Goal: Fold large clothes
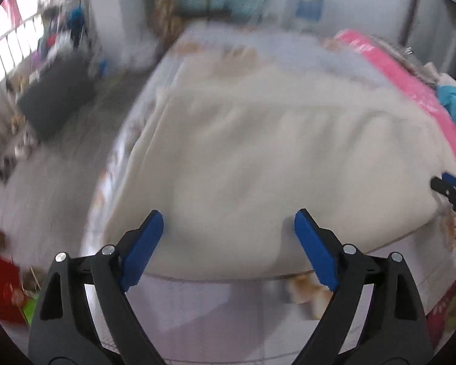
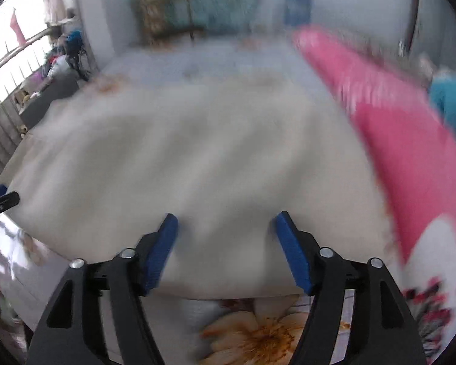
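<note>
Two hand-held grippers are entered, left [image 1: 228, 228] and right [image 2: 226, 228], both with jaws spread and nothing between the blue pads. One cream cloth [image 1: 258, 152], large, is spread flat on the bed [image 1: 197, 298], its near hem just ahead of both sets of fingertips, neither of which is seen to touch it.

Step in hand, as judged: the near hem is to be taken at two points. It is best gripped with one pad slid under the hem and one over, both grippers at matching depth and well apart, so that the fold is lifted square and no floral sheet is pinched with it.

Left view only: floor [image 1: 60, 182] beside the bed, a dark seat [image 1: 54, 97], window bars, and the right gripper's tip at the far right edge.

Right view only: pink quilt [image 2: 410, 167] along the cloth's right side, flower print [image 2: 258, 334] on the sheet below the hem, and the left gripper's tip at the far left edge.

Both views are blurred, so fine creases cannot be told
</note>
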Demonstrator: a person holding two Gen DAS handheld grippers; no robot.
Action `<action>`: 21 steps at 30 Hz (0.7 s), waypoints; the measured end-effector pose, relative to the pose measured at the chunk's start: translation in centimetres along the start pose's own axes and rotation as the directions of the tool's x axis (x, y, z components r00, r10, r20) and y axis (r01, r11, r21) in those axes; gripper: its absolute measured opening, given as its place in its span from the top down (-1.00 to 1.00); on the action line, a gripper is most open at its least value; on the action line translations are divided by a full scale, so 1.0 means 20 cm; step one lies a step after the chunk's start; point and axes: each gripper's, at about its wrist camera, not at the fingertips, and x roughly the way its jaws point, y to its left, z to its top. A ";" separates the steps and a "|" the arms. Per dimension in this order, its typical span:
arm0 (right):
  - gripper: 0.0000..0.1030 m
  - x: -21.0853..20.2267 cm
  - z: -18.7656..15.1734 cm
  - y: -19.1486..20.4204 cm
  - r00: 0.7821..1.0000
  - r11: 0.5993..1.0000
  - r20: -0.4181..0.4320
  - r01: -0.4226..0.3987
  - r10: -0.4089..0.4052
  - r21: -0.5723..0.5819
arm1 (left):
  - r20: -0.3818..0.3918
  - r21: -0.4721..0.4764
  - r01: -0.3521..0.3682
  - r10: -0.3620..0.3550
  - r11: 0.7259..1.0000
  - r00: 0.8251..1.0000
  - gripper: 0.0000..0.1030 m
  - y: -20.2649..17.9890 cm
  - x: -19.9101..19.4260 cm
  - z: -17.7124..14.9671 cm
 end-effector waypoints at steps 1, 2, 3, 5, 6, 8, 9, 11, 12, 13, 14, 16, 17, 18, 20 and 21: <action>-0.38 -0.02 -0.01 -0.02 1.000 1.000 0.020 -0.015 0.014 0.017 | 0.019 -0.001 -0.008 0.008 1.000 1.000 -0.64 0.00 -0.02 -0.01; -0.38 -0.04 0.00 0.00 1.000 1.000 0.008 0.012 -0.012 0.006 | 0.032 -0.001 -0.026 0.026 1.000 0.999 -0.64 -0.01 -0.04 -0.01; -0.38 -0.08 -0.01 0.02 1.000 1.000 0.017 0.026 -0.026 -0.001 | 0.049 -0.003 -0.022 0.022 1.000 0.999 -0.64 -0.02 -0.09 -0.01; -0.39 -0.14 -0.01 0.05 0.999 1.000 0.040 0.011 -0.010 -0.012 | 0.088 -0.009 0.011 -0.010 1.000 0.996 -0.64 -0.04 -0.17 -0.01; -0.40 -0.17 -0.03 0.07 0.999 1.000 0.051 0.006 -0.005 -0.018 | 0.108 -0.007 0.023 -0.023 1.000 0.994 -0.64 -0.06 -0.23 -0.02; -0.60 -0.27 -0.08 0.09 0.996 1.000 0.086 -0.001 0.002 -0.016 | 0.136 -0.004 0.036 -0.035 0.999 0.990 -0.71 -0.10 -0.32 -0.05; -0.64 -0.31 -0.10 0.10 0.995 1.000 0.100 -0.007 0.008 -0.010 | 0.148 -0.007 0.041 -0.039 0.999 0.988 -0.74 -0.13 -0.37 -0.07; -0.75 -0.41 -0.18 0.12 0.991 1.000 0.130 -0.012 0.012 0.000 | 0.161 -0.014 0.051 -0.048 0.999 0.986 -0.80 -0.15 -0.45 -0.11; -0.78 -0.46 -0.22 0.14 0.989 1.000 0.146 -0.013 0.013 0.003 | 0.165 -0.019 0.051 -0.048 0.999 0.985 -0.82 -0.18 -0.49 -0.13; -0.83 -0.48 -0.24 0.16 0.988 1.000 0.154 -0.013 0.013 0.003 | 0.167 -0.021 0.048 -0.044 0.999 0.985 -0.82 -0.18 -0.53 -0.14; -0.87 -0.52 -0.26 0.18 0.987 1.000 0.161 -0.012 0.012 0.000 | 0.171 -0.023 0.048 -0.043 0.999 0.984 -0.83 -0.18 -0.54 -0.14; -0.88 -0.59 -0.31 0.21 0.983 1.000 0.185 -0.005 0.007 -0.011 | 0.187 -0.031 0.055 -0.048 0.998 0.981 -0.84 -0.21 -0.60 -0.18; -0.88 -0.61 -0.32 0.22 0.981 1.000 0.193 0.000 0.003 -0.015 | 0.196 -0.036 0.052 -0.044 0.998 0.980 -0.84 -0.22 -0.63 -0.19; -0.88 -0.64 -0.35 0.24 0.979 1.000 0.202 0.015 -0.010 -0.021 | 0.204 -0.040 0.045 -0.035 0.998 0.978 -0.84 -0.24 -0.65 -0.20; -0.88 -0.68 -0.36 0.25 0.976 0.999 0.214 0.034 -0.030 -0.017 | 0.200 -0.041 0.026 -0.018 0.999 0.980 -0.84 -0.27 -0.67 -0.21; -0.88 -0.69 -0.37 0.26 0.975 0.999 0.218 0.045 -0.040 -0.016 | 0.199 -0.040 0.016 -0.008 0.999 0.980 -0.84 -0.28 -0.67 -0.23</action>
